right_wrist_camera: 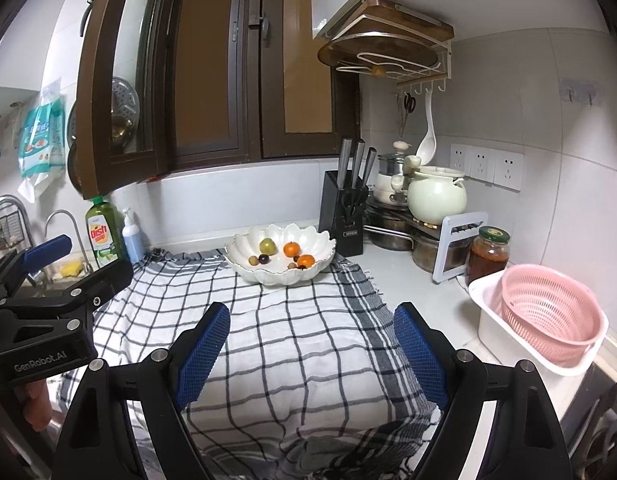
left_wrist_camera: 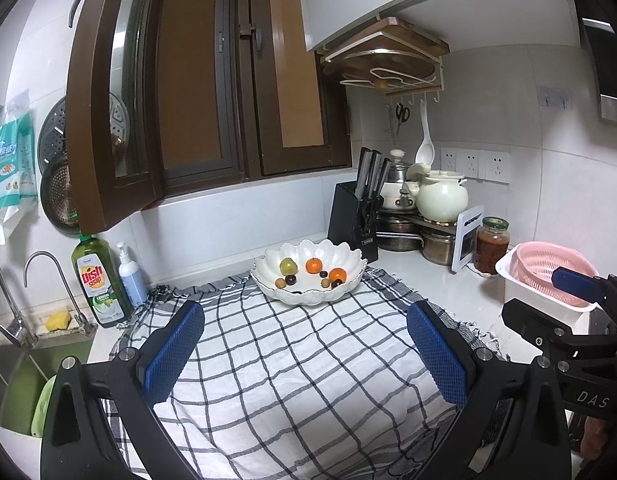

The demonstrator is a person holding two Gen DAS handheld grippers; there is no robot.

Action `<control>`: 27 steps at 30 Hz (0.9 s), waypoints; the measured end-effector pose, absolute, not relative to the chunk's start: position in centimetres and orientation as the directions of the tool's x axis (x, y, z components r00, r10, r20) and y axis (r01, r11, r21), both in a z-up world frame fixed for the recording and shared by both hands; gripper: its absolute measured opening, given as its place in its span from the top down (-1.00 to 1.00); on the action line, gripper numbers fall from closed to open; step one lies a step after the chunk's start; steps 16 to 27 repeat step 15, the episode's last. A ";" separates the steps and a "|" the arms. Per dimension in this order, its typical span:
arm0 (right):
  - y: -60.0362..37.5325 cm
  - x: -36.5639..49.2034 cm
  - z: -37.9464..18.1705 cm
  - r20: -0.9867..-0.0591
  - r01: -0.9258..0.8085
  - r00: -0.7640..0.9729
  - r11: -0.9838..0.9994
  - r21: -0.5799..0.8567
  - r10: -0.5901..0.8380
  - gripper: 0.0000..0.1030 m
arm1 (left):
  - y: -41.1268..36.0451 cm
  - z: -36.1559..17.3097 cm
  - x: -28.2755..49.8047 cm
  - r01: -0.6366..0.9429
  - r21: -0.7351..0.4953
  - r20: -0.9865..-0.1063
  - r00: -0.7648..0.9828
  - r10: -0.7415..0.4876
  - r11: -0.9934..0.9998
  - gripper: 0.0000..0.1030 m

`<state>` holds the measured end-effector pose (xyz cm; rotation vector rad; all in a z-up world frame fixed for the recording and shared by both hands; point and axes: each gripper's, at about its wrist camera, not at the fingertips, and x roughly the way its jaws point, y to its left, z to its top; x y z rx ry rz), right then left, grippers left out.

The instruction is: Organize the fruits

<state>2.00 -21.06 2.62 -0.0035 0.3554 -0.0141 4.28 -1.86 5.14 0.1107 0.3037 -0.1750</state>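
A white scalloped bowl (left_wrist_camera: 268, 285) (right_wrist_camera: 244, 270) stands at the far end of a checked cloth (left_wrist_camera: 292, 360) (right_wrist_camera: 292, 340). In it lie a green fruit (left_wrist_camera: 288, 266) (right_wrist_camera: 267, 245), two oranges (left_wrist_camera: 314, 265) (left_wrist_camera: 337, 274) (right_wrist_camera: 291, 249) and several small dark and tan fruits. My left gripper (left_wrist_camera: 304, 344) is open and empty above the near cloth. My right gripper (right_wrist_camera: 312, 344) is open and empty, also above the near cloth. Each shows at the side of the other's view.
A pink colander (left_wrist_camera: 548, 276) (right_wrist_camera: 548, 312) sits in a white tub at the right. A knife block (left_wrist_camera: 354, 216) (right_wrist_camera: 344, 216), pots, a cream jar and a sauce jar (right_wrist_camera: 488, 254) stand behind. Dish soap (left_wrist_camera: 98, 280), a pump bottle and the sink are at the left.
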 end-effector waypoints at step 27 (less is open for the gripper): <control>-21.3 1.8 2.7 -0.345 0.014 0.938 1.000 -0.005 -0.015 -0.65 | -2.3 5.3 4.3 0.195 0.079 -0.305 0.938 -0.163 0.978 -1.00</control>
